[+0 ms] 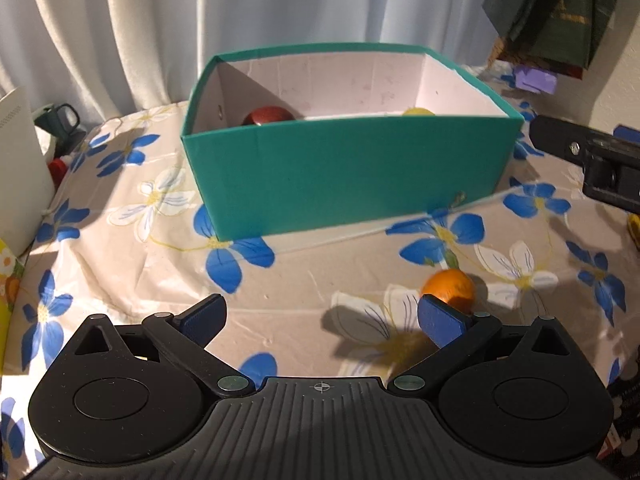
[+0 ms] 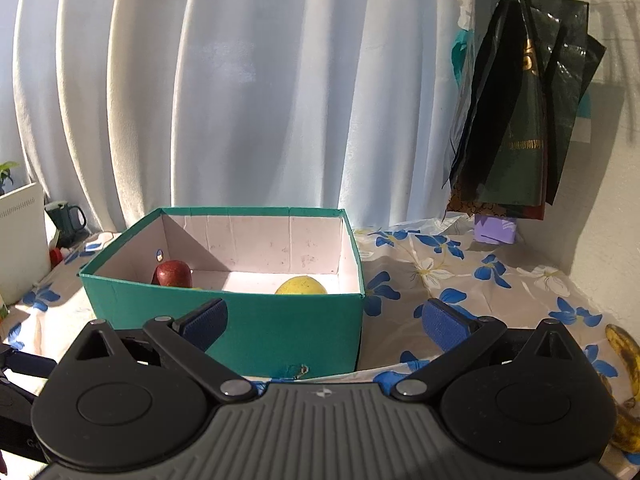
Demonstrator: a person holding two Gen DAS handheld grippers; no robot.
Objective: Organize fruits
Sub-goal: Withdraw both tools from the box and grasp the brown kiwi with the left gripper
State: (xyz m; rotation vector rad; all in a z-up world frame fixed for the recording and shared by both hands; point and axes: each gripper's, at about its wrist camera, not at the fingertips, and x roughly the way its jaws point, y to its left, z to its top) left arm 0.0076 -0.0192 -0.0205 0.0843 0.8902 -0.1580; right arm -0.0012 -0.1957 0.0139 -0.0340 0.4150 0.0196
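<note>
Two grippers show, both with jaws spread wide and nothing between the pads. Nearest in the left wrist view, the left gripper [image 1: 322, 318] hangs over the flowered tablecloth [image 1: 120, 248], and an orange [image 1: 450, 287] lies on the cloth just behind its right-hand blue pad, outside the box. The right gripper [image 2: 324, 320] sits in front of the teal box [image 2: 256, 328], holding nothing; a spotted banana [image 2: 624, 380] lies on the cloth at its right edge. Farther back, inside the open box, a red apple [image 2: 174, 274] rests in the left corner and a yellow fruit [image 2: 301, 285] near the front wall. Beyond hang pale curtains [image 2: 240, 100] and dark bags [image 2: 520, 120]
</note>
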